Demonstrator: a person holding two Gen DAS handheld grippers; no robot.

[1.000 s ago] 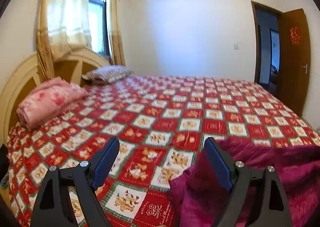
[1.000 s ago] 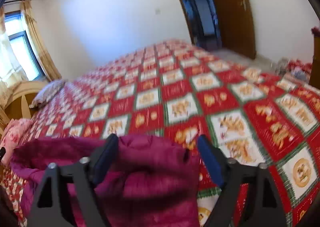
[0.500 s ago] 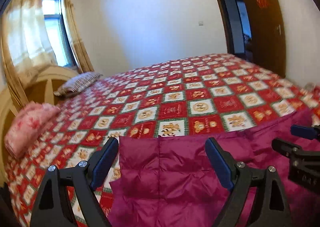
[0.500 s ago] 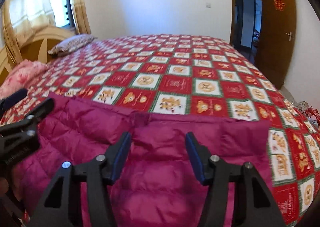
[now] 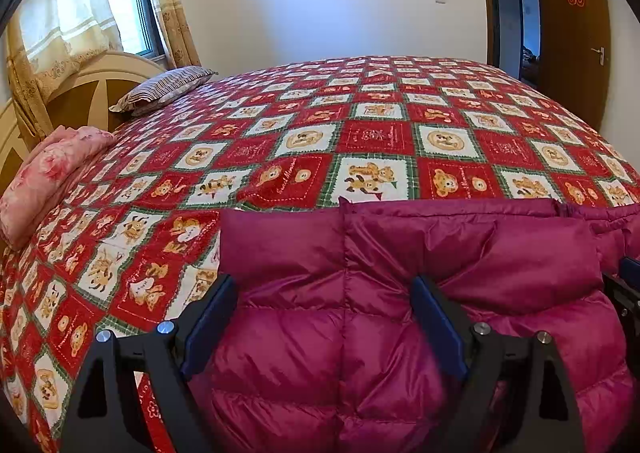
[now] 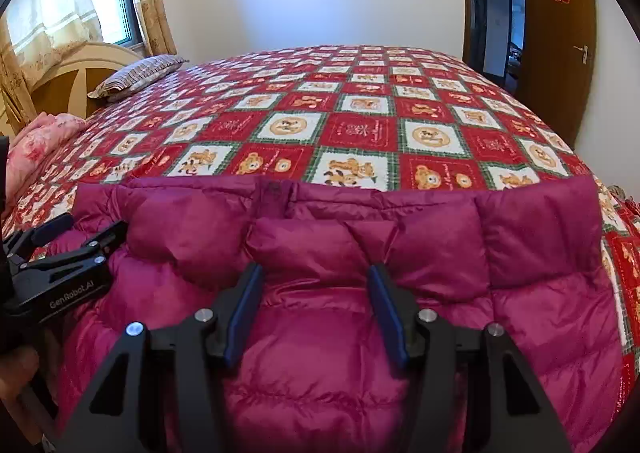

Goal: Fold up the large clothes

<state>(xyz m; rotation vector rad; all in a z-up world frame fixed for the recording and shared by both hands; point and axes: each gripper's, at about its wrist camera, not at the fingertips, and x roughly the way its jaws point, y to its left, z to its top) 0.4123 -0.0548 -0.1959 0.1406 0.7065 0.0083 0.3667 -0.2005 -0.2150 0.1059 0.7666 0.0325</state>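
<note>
Both claws dropped onto the magenta jacket (image 5: 360, 333): left claw (image 5: 320, 317) wide open, right claw (image 6: 314, 307) half-closed, straddling it.

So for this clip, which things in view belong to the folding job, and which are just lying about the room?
Part of the job:
- magenta padded jacket, spread on the bed
- left gripper, jaws wide over the jacket
- right gripper, jaws narrower, over the jacket
- bedspread, the work surface

Just lying about:
- pink folded quilt
- striped pillow
- curtain
- door
</note>
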